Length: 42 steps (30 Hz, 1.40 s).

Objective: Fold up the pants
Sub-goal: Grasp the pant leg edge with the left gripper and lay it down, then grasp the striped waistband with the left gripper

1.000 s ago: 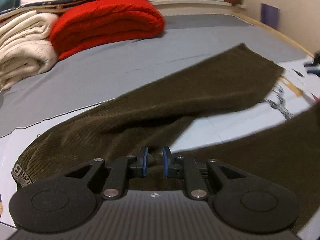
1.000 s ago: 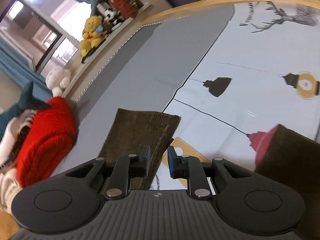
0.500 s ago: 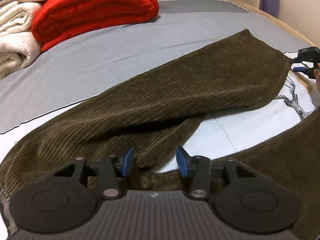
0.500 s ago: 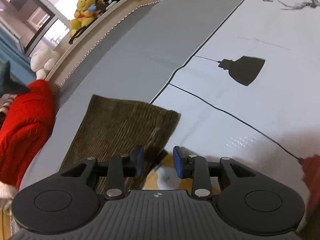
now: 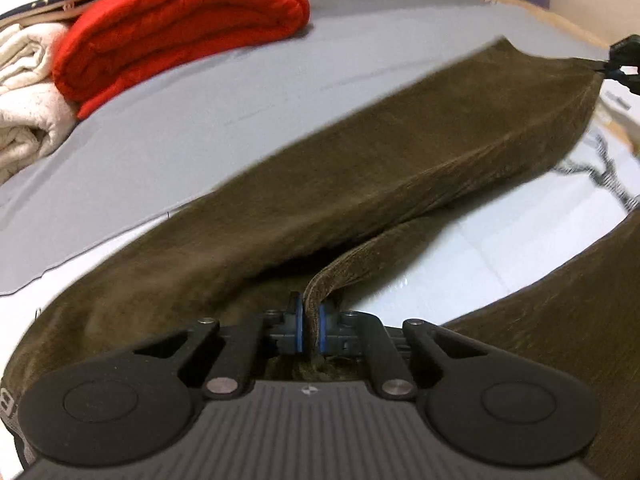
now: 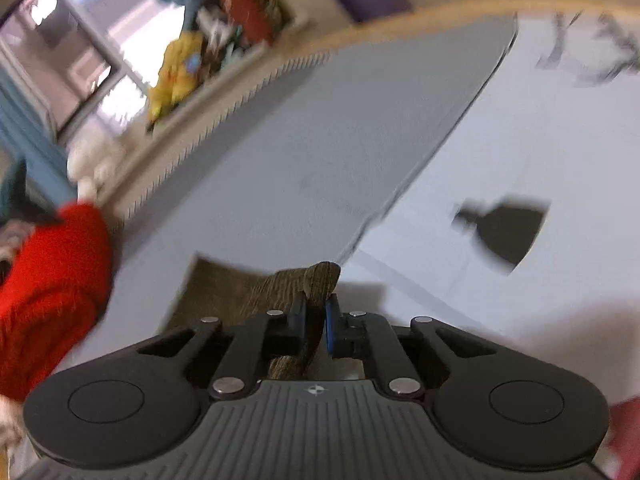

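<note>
With jaws just closed, left gripper (image 5: 309, 325) pinches the inseam edge of the pants (image 5: 360, 184) near the crotch; right gripper (image 6: 316, 322) clamps the far leg cuff. Pants lie across the bed (image 5: 200, 120).

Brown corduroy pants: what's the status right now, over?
Left gripper just closed on brown corduroy pants at inner seam. Right gripper just closed on leg hem. Red folded blanket well clear.

Your left gripper (image 5: 309, 330) has just closed on cloth; your right gripper (image 6: 316, 330), at two o'clock from it, likewise.
</note>
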Each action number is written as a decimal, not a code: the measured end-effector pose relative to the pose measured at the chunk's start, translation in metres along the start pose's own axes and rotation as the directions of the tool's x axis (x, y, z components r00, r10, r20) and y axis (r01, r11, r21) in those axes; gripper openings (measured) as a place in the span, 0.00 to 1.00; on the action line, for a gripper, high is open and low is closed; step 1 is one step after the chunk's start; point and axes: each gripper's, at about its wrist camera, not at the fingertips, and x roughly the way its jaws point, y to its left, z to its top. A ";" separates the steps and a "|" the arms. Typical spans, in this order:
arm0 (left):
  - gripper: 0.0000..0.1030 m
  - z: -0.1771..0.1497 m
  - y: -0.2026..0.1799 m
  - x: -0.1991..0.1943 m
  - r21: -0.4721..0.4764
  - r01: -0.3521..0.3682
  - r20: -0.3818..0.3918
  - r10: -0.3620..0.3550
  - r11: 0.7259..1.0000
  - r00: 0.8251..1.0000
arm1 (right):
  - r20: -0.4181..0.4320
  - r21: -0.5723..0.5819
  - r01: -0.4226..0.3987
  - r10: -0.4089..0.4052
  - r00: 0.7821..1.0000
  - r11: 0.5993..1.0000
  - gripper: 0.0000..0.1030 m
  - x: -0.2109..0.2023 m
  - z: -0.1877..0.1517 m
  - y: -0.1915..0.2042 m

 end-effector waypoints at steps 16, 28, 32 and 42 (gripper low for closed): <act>0.42 -0.011 0.056 -0.079 -0.109 0.402 0.105 -0.391 0.909 0.914 | 0.051 -0.004 0.292 -0.291 0.955 0.956 0.25 -0.134 0.013 -0.043; 0.54 -0.082 0.228 -0.093 -0.391 0.056 0.025 -0.051 0.919 0.998 | -0.014 -0.421 -0.188 0.201 0.980 0.887 0.38 -0.339 -0.058 0.093; 0.54 -0.106 0.256 -0.058 -0.494 -0.005 -0.072 -0.035 0.870 0.997 | -0.054 -0.517 -0.220 0.225 0.973 0.827 0.40 -0.359 -0.109 0.097; 0.77 -0.108 0.259 -0.007 -0.483 -0.018 -0.078 -0.022 0.875 0.997 | -0.144 -0.625 -0.212 0.156 0.977 0.751 0.39 -0.318 -0.149 0.134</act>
